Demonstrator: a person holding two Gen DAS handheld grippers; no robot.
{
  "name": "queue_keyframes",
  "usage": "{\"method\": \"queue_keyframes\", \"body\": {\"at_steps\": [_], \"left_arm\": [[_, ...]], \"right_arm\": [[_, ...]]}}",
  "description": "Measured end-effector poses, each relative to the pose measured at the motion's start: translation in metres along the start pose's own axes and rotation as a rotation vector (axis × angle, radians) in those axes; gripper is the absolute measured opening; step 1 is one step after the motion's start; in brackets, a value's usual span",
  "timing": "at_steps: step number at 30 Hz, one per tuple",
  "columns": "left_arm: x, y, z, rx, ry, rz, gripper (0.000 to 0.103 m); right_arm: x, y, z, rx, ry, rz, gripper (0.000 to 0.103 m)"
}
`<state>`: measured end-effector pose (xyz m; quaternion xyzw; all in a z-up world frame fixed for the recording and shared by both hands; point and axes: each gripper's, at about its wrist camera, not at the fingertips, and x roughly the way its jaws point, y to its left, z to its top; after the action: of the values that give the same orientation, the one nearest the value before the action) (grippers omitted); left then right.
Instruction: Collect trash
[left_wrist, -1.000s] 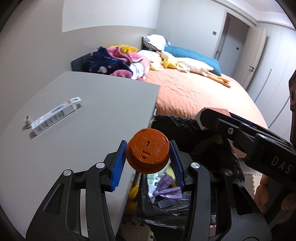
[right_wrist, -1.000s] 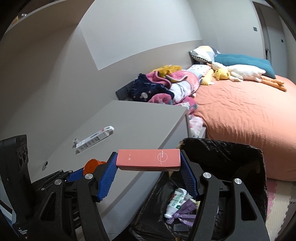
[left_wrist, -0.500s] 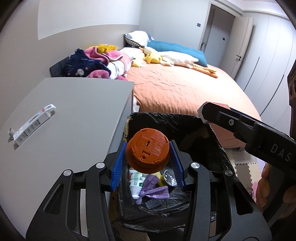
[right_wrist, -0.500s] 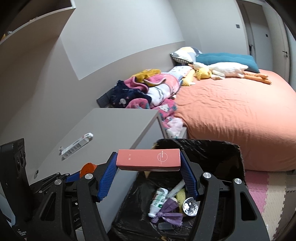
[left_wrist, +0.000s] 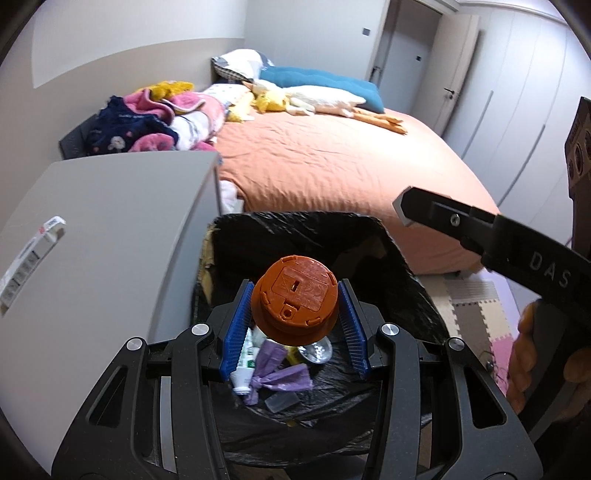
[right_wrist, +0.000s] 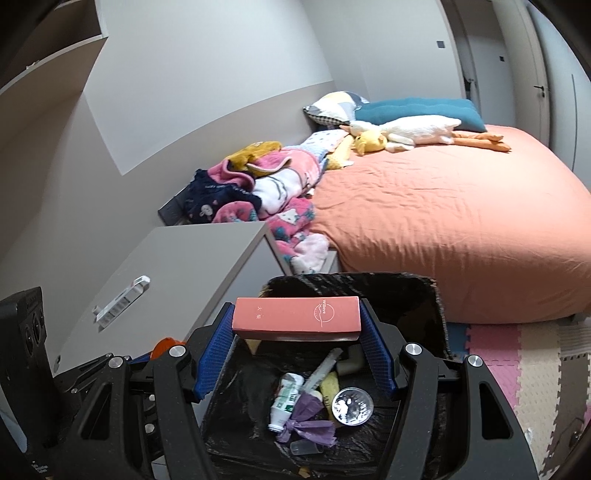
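Since both jaws are loaded, the whole thing comes down to what sits straight below each piece. Nearest in the left wrist view, the left gripper (left_wrist: 295, 314) is clamped on an orange cap (left_wrist: 294, 301), blue pads pressing its round sides, flat moulded face turned up toward the camera. Directly under it, at about 6 o'clock from the cap, lies the open trash bin (left_wrist: 399, 254) with its black liner, so I'd say a plain release drops it in.

Over in the right wrist view, the right gripper (right_wrist: 297, 349) is gripping a pink box (right_wrist: 296, 315) by its two short ends, long axis running 9 to 3 o'clock straight across the jaws. It hangs over the near part of the bin mouth, liner rim at 12 o'clock beyond it. My guess is both hands are about equally placed over the opening.

Down inside: a squeezed tube (right_wrist: 285, 400), a purple knotted bag (right_wrist: 306, 421), a round foil lid (right_wrist: 352, 402).

Further out at 9 to 10 o'clock, a white labelled stick (right_wrist: 122, 302) lies on the grey table (right_wrist: 192, 266), well apart from both jaws, probably next up. Beyond all that is the bed (right_wrist: 461, 221).
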<state>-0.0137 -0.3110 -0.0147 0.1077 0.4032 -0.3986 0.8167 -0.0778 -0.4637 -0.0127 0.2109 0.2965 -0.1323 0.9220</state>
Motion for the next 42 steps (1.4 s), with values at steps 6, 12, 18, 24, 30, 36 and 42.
{"method": "queue_keyframes", "body": {"at_steps": [6,12,18,24,30,36,42], "left_arm": [[-0.006,0.004,0.000,0.015,-0.037,0.097,0.097],[-0.010,0.020,-0.001,-0.011,-0.038,0.129,0.097],[-0.016,0.030,-0.004,-0.024,-0.044,0.148,0.097],[-0.023,0.048,-0.010,-0.057,-0.047,0.172,0.097],[-0.030,0.073,-0.016,-0.105,-0.052,0.205,0.097],[-0.042,0.103,-0.023,-0.165,-0.064,0.237,0.097],[-0.050,0.126,-0.030,-0.198,-0.067,0.266,0.097]], "right_arm": [[-0.004,-0.009,-0.001,0.007,-0.034,-0.093,0.086],[0.001,-0.012,-0.004,0.031,-0.022,-0.081,0.086],[0.009,0.005,-0.003,0.008,-0.010,-0.055,0.086],[0.022,0.027,-0.003,-0.017,0.010,-0.022,0.086],[0.033,0.047,-0.005,-0.034,0.021,0.014,0.086],[0.044,0.074,-0.005,-0.069,0.032,0.047,0.086],[0.057,0.104,-0.007,-0.105,0.049,0.083,0.086]]}}
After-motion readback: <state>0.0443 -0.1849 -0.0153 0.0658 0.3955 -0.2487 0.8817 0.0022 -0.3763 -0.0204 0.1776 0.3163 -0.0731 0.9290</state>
